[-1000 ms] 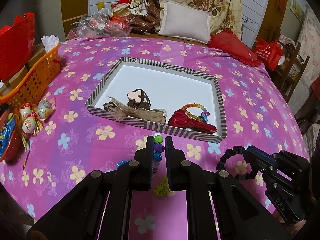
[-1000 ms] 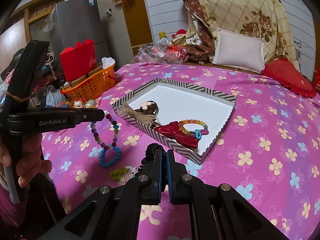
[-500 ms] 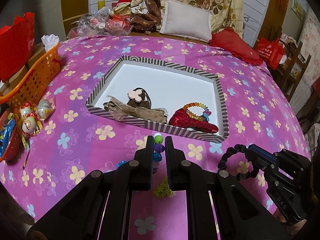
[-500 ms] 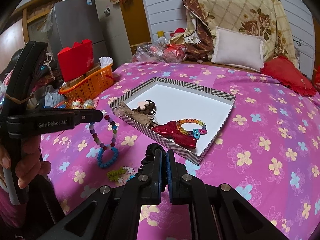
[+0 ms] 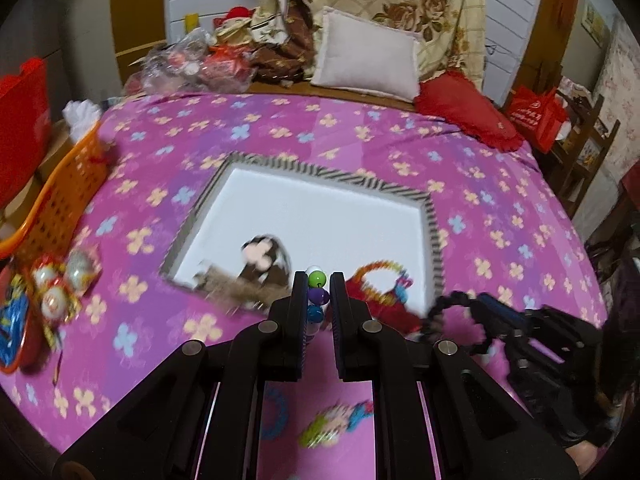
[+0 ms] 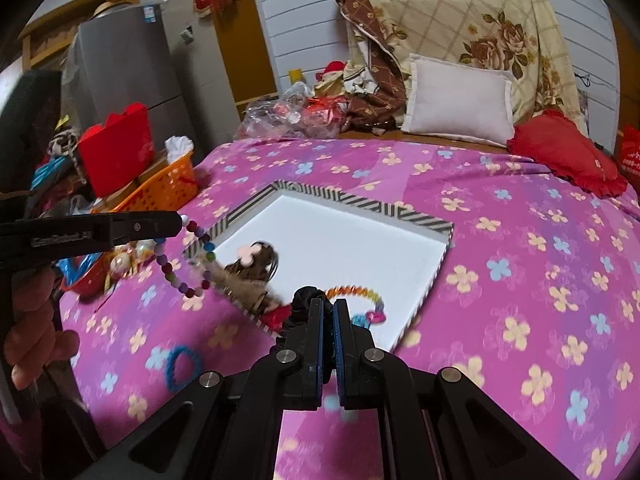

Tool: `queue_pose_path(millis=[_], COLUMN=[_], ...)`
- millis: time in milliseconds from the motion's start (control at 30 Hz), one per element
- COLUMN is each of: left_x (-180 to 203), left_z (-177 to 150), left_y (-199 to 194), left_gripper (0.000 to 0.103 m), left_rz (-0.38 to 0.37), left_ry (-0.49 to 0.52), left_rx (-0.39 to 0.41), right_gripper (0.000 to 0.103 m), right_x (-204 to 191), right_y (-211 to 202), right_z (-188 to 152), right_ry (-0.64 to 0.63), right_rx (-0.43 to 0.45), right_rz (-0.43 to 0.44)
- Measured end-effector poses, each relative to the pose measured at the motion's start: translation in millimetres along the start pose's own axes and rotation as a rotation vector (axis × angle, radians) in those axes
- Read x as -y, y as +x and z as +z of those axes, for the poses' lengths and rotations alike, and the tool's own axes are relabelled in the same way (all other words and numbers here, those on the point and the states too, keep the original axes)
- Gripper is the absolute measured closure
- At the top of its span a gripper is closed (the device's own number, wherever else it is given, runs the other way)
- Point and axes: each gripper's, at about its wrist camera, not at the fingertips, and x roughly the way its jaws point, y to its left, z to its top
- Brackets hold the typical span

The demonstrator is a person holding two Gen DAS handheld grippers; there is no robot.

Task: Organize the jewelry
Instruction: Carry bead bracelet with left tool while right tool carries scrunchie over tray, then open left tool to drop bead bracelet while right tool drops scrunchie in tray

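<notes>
**Both tools loaded, tray right ahead**

So your left tool (image 5: 317, 300) is clamped on the colorful bead bracelet (image 6: 188, 264), which dangles above the purple bedspread (image 6: 520, 280) just beside the striped tray's (image 6: 360, 204) near-left corner. Your right tool (image 6: 327, 320) is pinched tight on the black scrunchie (image 5: 456, 316) near the tray's front edge. A rainbow bracelet (image 6: 356, 294) already lies inside the tray.
</notes>
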Motion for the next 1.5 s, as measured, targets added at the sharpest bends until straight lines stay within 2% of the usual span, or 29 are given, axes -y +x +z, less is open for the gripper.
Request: queue_pose_path(millis=[167, 333, 533, 700, 767, 867, 900, 1000, 1133, 1200, 1367, 1500], left_x=[8.9, 0.1, -40.2, -52.9, -52.2, -50.6, -50.7, -50.6, -46.2, -44.4, -39.0, -35.4], left_z=[20.7, 23.9, 6.9, 6.4, 6.3, 3.5, 2.7, 0.1, -0.3, -0.7, -1.6, -3.3], left_y=[31.0, 89.0, 137.4, 144.7, 142.9, 141.7, 142.3, 143.4, 139.5, 134.8, 121.2, 111.3], left_gripper=[0.093, 0.093, 0.093, 0.093, 0.093, 0.092, 0.088, 0.069, 0.065, 0.055, 0.043, 0.043], left_rz=[-0.028, -0.055, 0.056, 0.098, 0.108, 0.121, 0.125, 0.12, 0.13, 0.131, 0.147, 0.16], left_ry=[-0.021, -0.067, -0.133, -0.143, -0.144, -0.149, -0.149, -0.155, -0.14, -0.137, -0.118, -0.113], left_rx=[-0.01, -0.085, -0.184, -0.185, -0.177, -0.177, -0.178, -0.184, -0.172, -0.156, -0.114, -0.094], right_gripper=[0.099, 0.099, 0.099, 0.098, 0.095, 0.073, 0.067, 0.066, 0.066, 0.064, 0.063, 0.063], right_x=[12.6, 29.6, 46.5, 49.3, 47.0, 43.4, 42.1, 36.6, 34.8, 34.0, 26.4, 21.0], right_y=[30.2, 65.4, 104.7, 116.5, 117.0, 111.4, 108.0, 101.3, 90.4, 82.5, 71.0, 62.7], right_z=[10.8, 16.4, 11.3, 5.4, 4.4, 2.8, 2.1, -0.5, -2.4, -2.5, -2.3, -3.1], right_ry=[0.043, 0.099, 0.105, 0.095, 0.08, 0.081, 0.085, 0.074, 0.085, 0.095, 0.072, 0.061], right_rx=[-0.018, -0.06, -0.149, -0.179, -0.177, -0.16, -0.148, -0.145, -0.137, -0.127, -0.116, -0.108], right_rz=[-0.008, -0.007, -0.091, -0.144, -0.148, -0.131, -0.113, -0.113, -0.095, -0.085, -0.084, -0.086])
